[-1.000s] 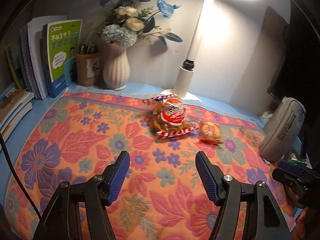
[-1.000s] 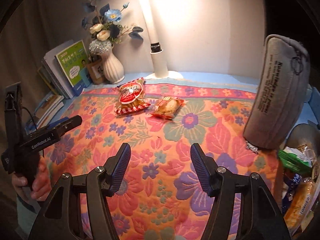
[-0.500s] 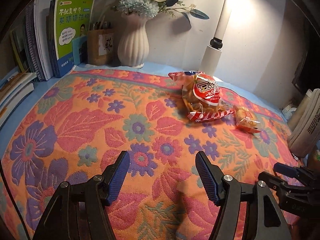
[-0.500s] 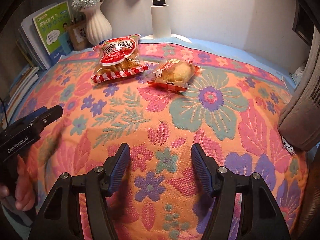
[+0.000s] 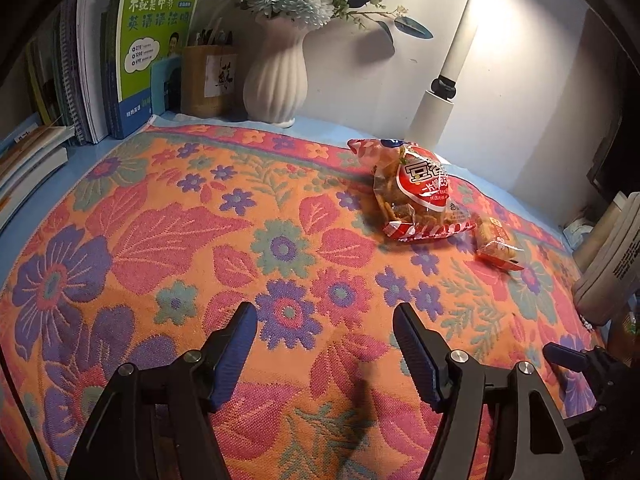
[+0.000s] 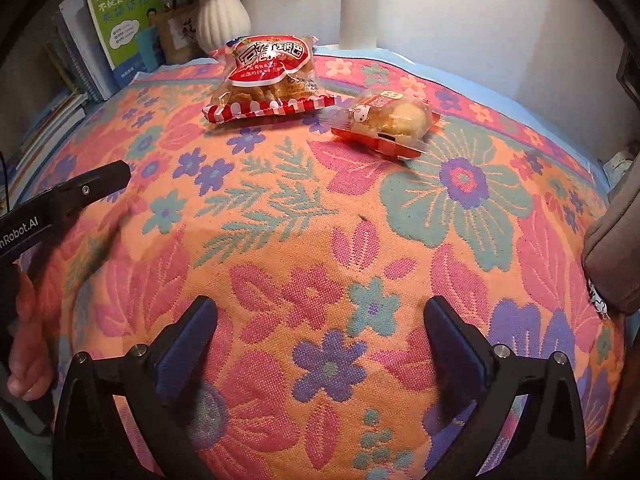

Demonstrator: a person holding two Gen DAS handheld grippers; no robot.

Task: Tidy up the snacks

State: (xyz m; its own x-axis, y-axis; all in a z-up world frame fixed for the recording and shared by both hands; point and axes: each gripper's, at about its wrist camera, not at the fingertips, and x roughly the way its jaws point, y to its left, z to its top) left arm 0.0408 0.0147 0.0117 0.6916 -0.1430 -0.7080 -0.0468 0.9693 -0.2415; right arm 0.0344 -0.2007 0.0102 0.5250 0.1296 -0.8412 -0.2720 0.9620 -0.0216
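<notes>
A red-and-clear bag of crackers (image 5: 416, 192) (image 6: 270, 76) lies on the flowered cloth (image 5: 168, 240) (image 6: 304, 232) near the lamp base. Just right of it lies a small wrapped pastry (image 5: 496, 246) (image 6: 390, 120). My left gripper (image 5: 325, 326) hovers low over the cloth, well short of the bag; its jaws are opening with nothing between them. My right gripper (image 6: 320, 318) is also low over the cloth, short of the pastry; its jaws are opening wide and hold nothing. The left gripper also shows in the right wrist view (image 6: 72, 196), held by a hand (image 6: 24, 356).
At the back stand books (image 5: 152, 52), a pen holder (image 5: 208, 80), a white vase of flowers (image 5: 276, 84) and a lamp post (image 5: 440, 100). A grey pouch (image 5: 612, 260) (image 6: 612, 248) leans at the right edge of the cloth.
Both grippers have come down and moved closer to the snacks. The right gripper's jaws have spread much wider. The left gripper's jaws look about the same.
</notes>
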